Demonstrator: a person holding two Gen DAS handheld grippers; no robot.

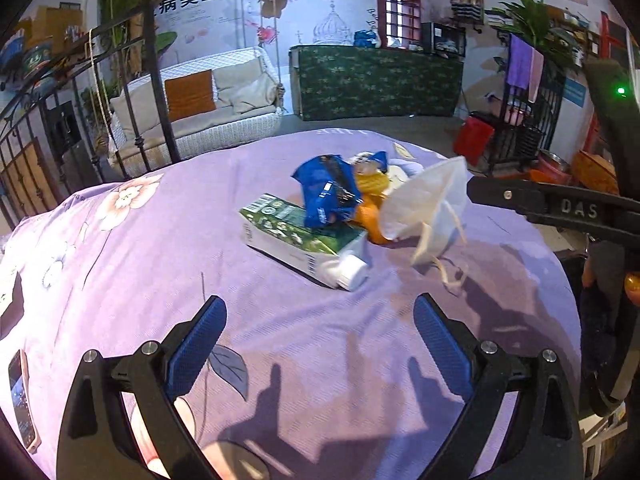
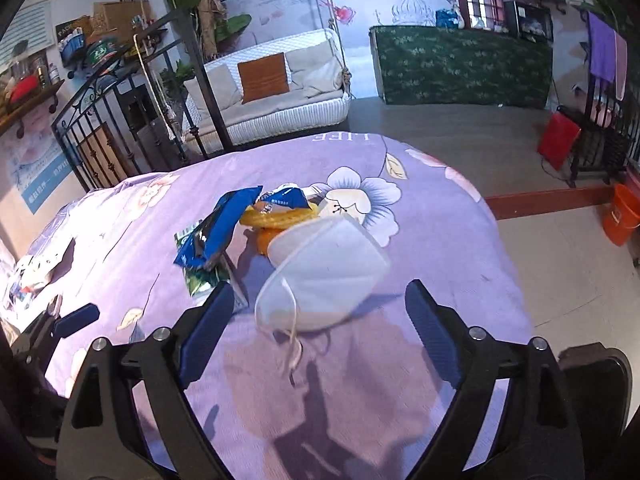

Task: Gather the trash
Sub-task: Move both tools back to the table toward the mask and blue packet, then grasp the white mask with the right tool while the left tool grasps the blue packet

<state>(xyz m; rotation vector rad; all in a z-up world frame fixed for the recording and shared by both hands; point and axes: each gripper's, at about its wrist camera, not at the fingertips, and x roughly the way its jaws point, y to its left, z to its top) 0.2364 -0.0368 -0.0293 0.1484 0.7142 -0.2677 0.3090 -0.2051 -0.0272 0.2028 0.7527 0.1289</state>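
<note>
Up close, the right gripper (image 2: pixel 320 316) has its jaws spread wide, with nothing pressed between its blue pads (image 2: pixel 206 330); a white face mask (image 2: pixel 328 276) sits just ahead of and between the fingertips, its ear loop trailing toward the camera. The left gripper (image 1: pixel 318 338) is likewise wide apart and empty, hovering over bare cloth (image 1: pixel 120 264). From the left wrist view, the other tool's black finger reaches in at the right edge, and raised letters on it read "DAS".

Beyond the pads, the trash lies in one small heap near the middle of the purple flowered cloth. A green and white carton (image 1: pixel 296 236) lies on its side, barcode at its far end, with a white cap (image 1: pixel 352 272) at the near end. A crumpled blue wrapper (image 1: pixel 326 190) rests on top of it; its print is too small to read. Behind them sit yellow and orange pieces (image 1: pixel 374 188), touching the mask. A phone (image 1: pixel 22 400) lies at the cloth's left edge.

Farther out, the cloth's far hem carries "LIFE", seen upside down. On the back wall a banner shows large Chinese characters, among them "美业" and "学员", above a white swing seat (image 2: pixel 276 92) with an orange cushion. An orange bucket (image 2: pixel 622 218) stands on the floor at right.
</note>
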